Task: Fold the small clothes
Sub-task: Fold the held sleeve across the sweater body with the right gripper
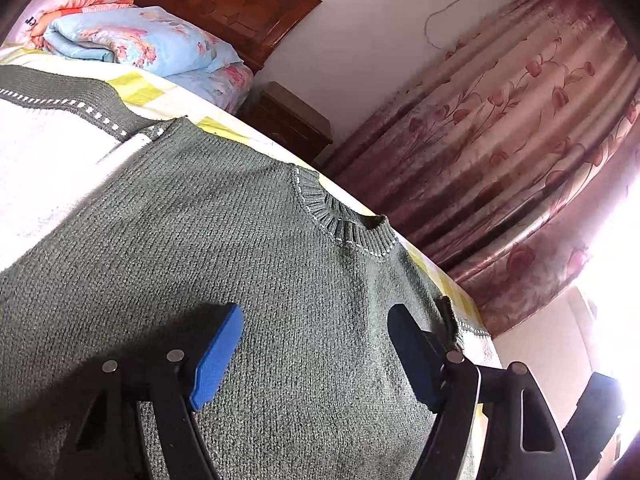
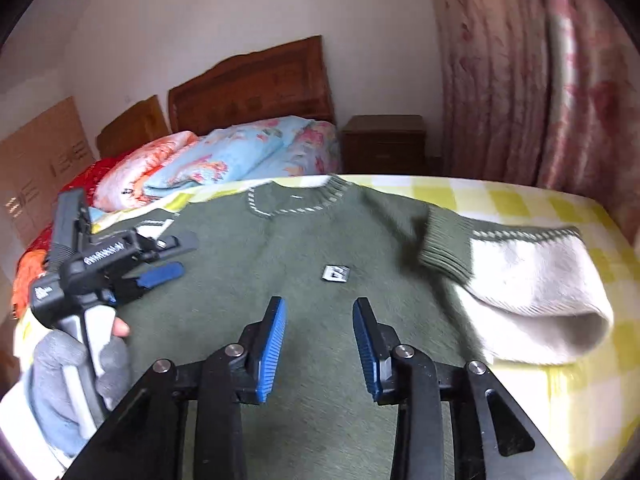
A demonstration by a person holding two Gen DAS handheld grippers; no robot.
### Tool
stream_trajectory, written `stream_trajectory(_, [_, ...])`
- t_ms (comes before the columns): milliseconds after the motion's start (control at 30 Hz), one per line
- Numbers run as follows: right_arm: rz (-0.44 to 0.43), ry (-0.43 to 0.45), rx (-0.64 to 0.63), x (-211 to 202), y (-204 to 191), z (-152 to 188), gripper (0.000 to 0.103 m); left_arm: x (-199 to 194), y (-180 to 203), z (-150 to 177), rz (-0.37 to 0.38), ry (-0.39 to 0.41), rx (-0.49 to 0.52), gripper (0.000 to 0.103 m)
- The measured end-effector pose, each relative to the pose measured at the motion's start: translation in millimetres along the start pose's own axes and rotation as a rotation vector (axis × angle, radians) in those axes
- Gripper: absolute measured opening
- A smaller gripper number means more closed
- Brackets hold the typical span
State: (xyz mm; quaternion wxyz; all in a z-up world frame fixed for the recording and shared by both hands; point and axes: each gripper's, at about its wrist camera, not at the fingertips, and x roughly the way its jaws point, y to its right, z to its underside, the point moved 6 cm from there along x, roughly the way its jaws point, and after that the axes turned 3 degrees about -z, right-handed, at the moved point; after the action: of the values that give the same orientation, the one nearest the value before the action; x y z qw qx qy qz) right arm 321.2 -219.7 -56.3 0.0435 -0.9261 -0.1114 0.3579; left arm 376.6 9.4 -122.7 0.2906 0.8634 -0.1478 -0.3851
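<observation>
A dark green knitted sweater (image 2: 300,240) lies flat, front up, on a bed with a yellow-checked sheet (image 2: 520,200). Its ribbed collar (image 2: 296,200) points toward the headboard, and a small patch (image 2: 335,273) sits on the chest. The right-hand sleeve (image 2: 532,280), white with a green cuff (image 2: 444,248), lies bent at the sweater's side. My right gripper (image 2: 319,302) hovers over the sweater's lower front, open, with nothing between its blue pads. My left gripper (image 1: 316,310) is open over the sweater (image 1: 200,240) below the collar (image 1: 344,220). It also shows in the right wrist view as the left gripper (image 2: 186,254), held by a gloved hand (image 2: 80,360).
Folded floral quilts (image 2: 240,156) are stacked at the head of the bed against a wooden headboard (image 2: 256,84). A wooden nightstand (image 2: 384,144) and pink floral curtains (image 2: 520,80) stand beyond the bed's far edge. A white and green sleeve (image 1: 48,160) lies on the left.
</observation>
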Motion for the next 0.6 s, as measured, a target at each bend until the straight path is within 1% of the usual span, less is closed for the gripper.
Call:
stream_trajectory(33, [0.045,0.000,0.001,-1,16,3,0.059,1,-1,-1,0.000,0.002,-0.002,0.076])
stream_trajectory(67, [0.088,0.000,0.007,-6,30,6,0.064,0,0,-1,0.001,0.004,-0.006,0.076])
stream_trajectory(133, [0.165,0.014,0.020,-13,53,0,0.069,0,-1,0,-0.003,0.007,-0.004,0.076])
stream_trajectory(167, [0.184,0.028,0.014,-16,61,-5,0.080,1,-1,2,-0.009,0.008,0.000,0.076])
stream_trajectory(200, [0.188,0.035,0.003,-17,67,-10,0.087,3,0,2,-0.013,0.009,0.003,0.076])
stream_trajectory(233, [0.189,0.033,-0.011,-15,70,-16,0.090,3,1,2,-0.017,0.009,0.006,0.076])
stream_trajectory(333, [0.178,-0.003,-0.070,4,74,-29,0.093,6,4,2,-0.023,0.012,0.010,0.076])
stream_trajectory(433, [0.129,-0.053,-0.072,34,71,-38,0.093,7,5,3,-0.029,0.014,0.016,0.076])
stream_trajectory(500, [0.156,-0.082,-0.073,49,74,-38,0.093,8,5,2,-0.033,0.014,0.020,0.076])
stream_trajectory(567, [0.140,-0.137,-0.058,65,78,-35,0.093,8,4,2,-0.031,0.015,0.020,0.076])
stream_trajectory(600, [0.148,-0.144,-0.056,70,80,-33,0.094,8,4,2,-0.030,0.015,0.018,0.076])
